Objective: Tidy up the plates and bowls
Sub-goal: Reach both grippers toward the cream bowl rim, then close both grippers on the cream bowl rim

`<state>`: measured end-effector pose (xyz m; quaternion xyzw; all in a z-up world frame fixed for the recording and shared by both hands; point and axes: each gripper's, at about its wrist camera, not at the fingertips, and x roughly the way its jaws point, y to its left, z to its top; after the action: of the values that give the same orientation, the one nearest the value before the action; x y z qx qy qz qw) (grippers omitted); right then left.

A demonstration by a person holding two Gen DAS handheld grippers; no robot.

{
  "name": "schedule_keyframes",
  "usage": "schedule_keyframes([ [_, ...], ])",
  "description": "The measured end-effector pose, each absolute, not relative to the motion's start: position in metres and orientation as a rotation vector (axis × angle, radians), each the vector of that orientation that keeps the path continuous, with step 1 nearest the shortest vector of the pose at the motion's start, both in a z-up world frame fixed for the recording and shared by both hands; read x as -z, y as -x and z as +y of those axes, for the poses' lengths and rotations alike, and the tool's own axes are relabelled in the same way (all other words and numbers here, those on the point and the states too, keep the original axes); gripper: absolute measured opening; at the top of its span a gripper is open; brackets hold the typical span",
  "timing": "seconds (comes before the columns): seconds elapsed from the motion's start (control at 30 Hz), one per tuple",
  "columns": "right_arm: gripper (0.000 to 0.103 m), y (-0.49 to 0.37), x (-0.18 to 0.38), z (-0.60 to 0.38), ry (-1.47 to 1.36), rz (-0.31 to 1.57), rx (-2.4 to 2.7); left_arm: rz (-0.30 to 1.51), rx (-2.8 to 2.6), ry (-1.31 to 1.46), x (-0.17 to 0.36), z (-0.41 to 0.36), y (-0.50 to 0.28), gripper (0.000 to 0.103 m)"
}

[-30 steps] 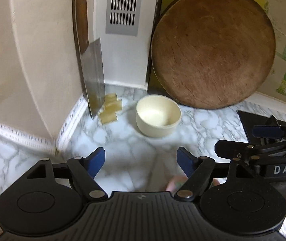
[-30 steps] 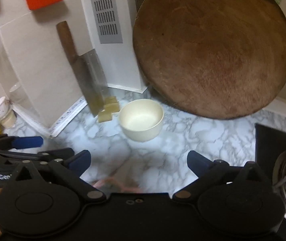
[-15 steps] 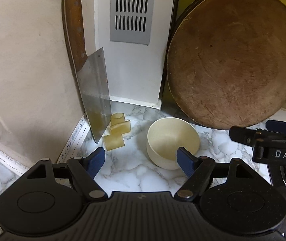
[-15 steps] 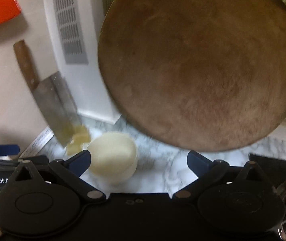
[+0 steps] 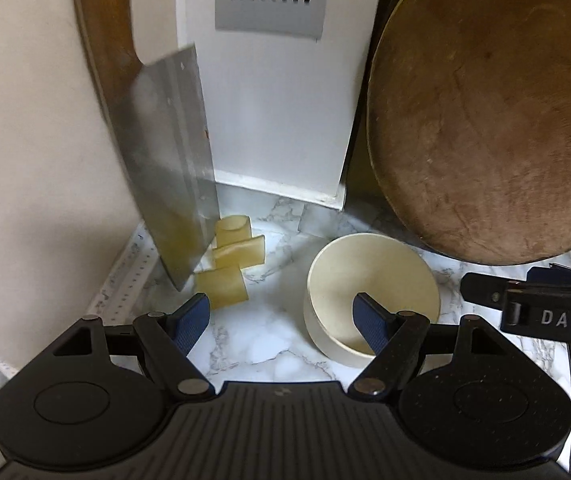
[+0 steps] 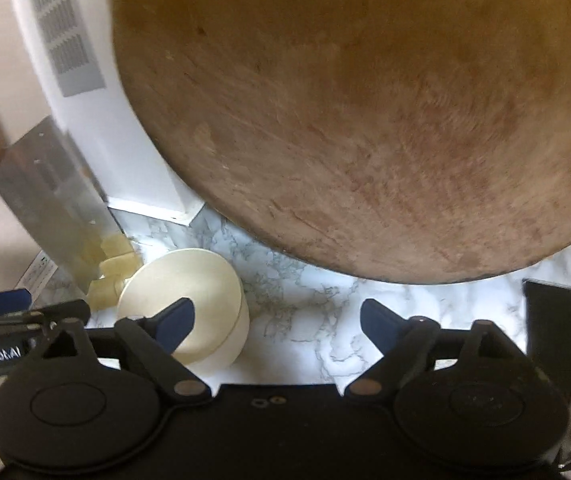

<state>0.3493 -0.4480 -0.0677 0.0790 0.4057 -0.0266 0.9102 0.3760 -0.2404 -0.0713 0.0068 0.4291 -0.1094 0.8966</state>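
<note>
A cream bowl (image 5: 365, 268) stands upright on the marble counter (image 5: 269, 344), below a leaning round board. My left gripper (image 5: 281, 316) is open. Its right finger hangs over the bowl's inside and its left finger is out over the counter, so the bowl's left wall lies between them, unpressed. In the right wrist view the same bowl (image 6: 189, 276) sits low on the left. My right gripper (image 6: 277, 318) has its jaws closing. Its left finger is over the bowl's inside and the bowl's right wall is between the pads, untouched.
A large round wooden cutting board (image 6: 365, 120) leans on the wall behind the bowl. A cleaver (image 5: 165, 160) leans at the left over several yellowish pieces (image 5: 237, 248). A white vented column (image 5: 273, 100) fills the corner. A black stove top (image 6: 565, 320) lies to the right.
Both grippers came forward and down to the bowl, which now sits at their fingertips, one finger of each over its inside. The right jaws have narrowed slightly.
</note>
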Motion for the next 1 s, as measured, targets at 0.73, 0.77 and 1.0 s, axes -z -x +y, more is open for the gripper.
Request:
schedule_keyframes([
  [0.73,0.055,-0.397,0.112,-0.451,-0.234,0.926,0.043,1.014,0.232,0.032,0.116,-0.265,-0.415,0.056],
  [0.77,0.054,-0.398,0.113,-0.451,-0.235,0.928,0.039,1.016,0.229,0.032,0.117,-0.266,-0.417,0.053],
  [1.0,0.031,-0.403,0.116,-0.443,-0.22,0.939,0.019,1.043,0.22,0.039,0.121,-0.269,-0.425,0.026],
])
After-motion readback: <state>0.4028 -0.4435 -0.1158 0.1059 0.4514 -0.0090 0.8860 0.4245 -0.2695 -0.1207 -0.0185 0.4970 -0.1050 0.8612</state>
